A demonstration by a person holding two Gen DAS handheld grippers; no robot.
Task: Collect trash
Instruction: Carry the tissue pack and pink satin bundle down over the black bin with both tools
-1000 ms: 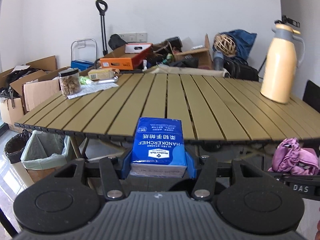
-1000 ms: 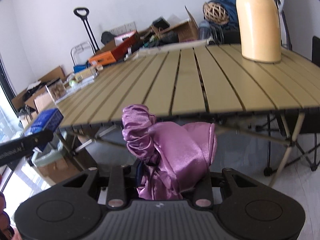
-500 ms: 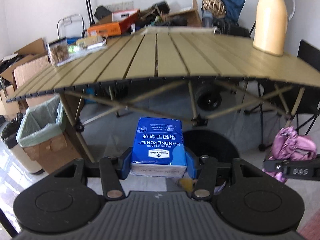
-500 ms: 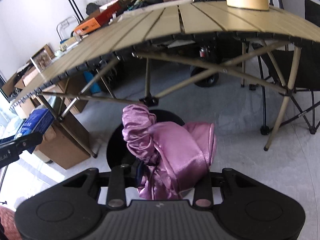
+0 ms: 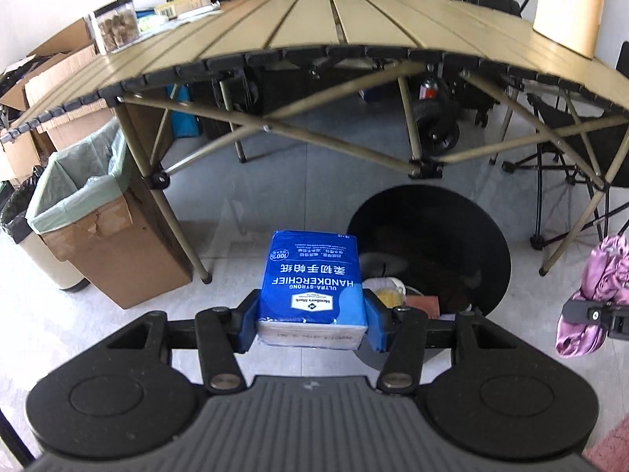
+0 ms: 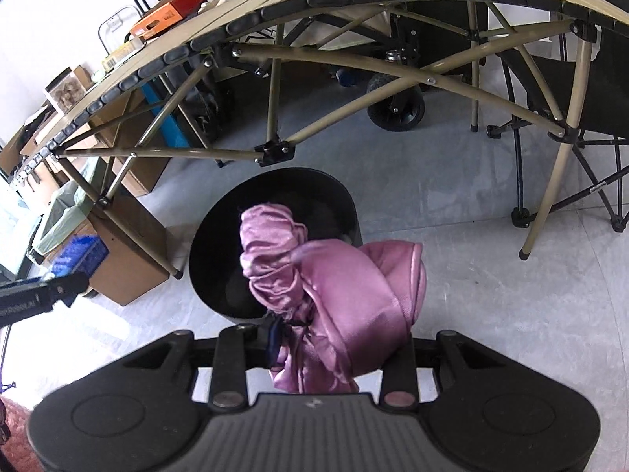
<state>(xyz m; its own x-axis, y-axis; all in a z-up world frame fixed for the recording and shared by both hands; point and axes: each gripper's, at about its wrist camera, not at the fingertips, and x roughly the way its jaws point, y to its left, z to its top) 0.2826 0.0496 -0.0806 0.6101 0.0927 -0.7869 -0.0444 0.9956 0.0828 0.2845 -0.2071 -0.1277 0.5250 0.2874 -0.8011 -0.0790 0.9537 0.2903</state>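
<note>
Both wrist views face steeply down at the floor — each close above the shared black bin (image 5: 430,236) (image 6: 275,212), under the table edge (image 5: 314,57).

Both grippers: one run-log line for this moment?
left gripper: shut on blue tissue pack | right gripper: shut on pink cloth | both above black bin | nothing released yet

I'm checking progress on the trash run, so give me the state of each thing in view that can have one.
Left tongs: shut on the tissue pack, held above the floor.
Right tongs: shut on the purple cloth, bunched up.
Black bin: open, some trash already inside.
Lined cardboard box: open, liner folded over its rim.
Jar: upright on the table, lid on.
</note>
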